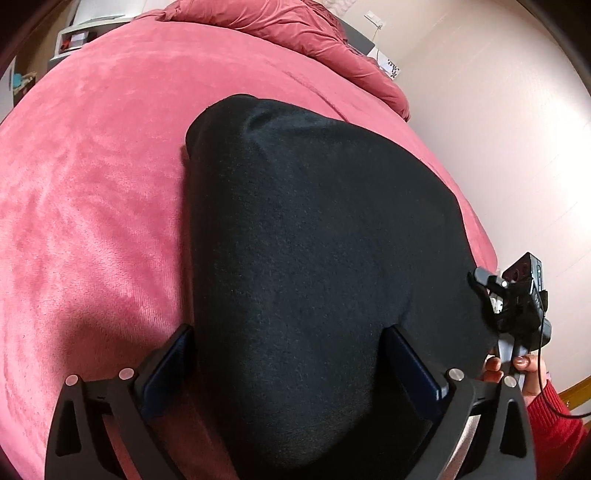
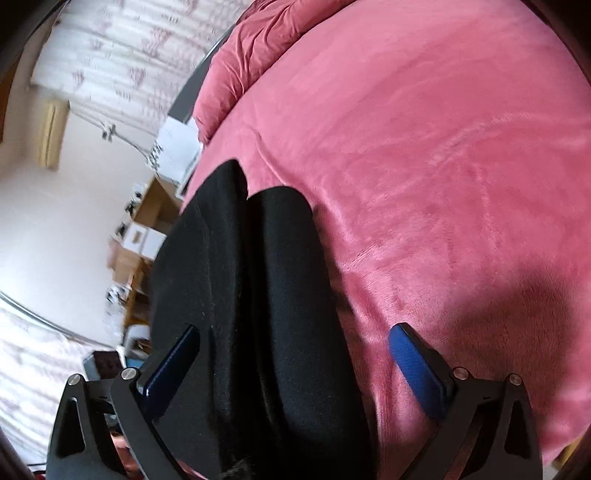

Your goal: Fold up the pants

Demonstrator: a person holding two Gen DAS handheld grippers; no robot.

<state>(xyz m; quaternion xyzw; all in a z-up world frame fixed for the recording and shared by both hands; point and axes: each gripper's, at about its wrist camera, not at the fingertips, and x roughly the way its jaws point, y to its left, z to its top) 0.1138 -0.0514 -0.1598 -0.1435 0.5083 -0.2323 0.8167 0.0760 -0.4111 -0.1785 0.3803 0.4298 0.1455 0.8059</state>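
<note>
The black pants lie on the pink bed cover, near the edge of the bed that borders the pale floor. In the left wrist view, the left hand-held gripper has its blue-padded fingers spread wide, with the dark cloth filling the space between them; the lower part of the cloth runs out of frame, so actual contact between pads and fabric cannot be confirmed. The right hand-held gripper appears at the right edge of the same view, held by a hand in a red sleeve, and its fingertips are hidden against the black cloth. In the right wrist view, the right hand-held gripper is likewise wide open; its left finger overlaps the pants, and its right finger stands apart over the bed cover. The pants show two lengthwise lobes with a crease between them. A bunched duvet lies at the far end. The furniture beyond the bed is blurred.
</note>
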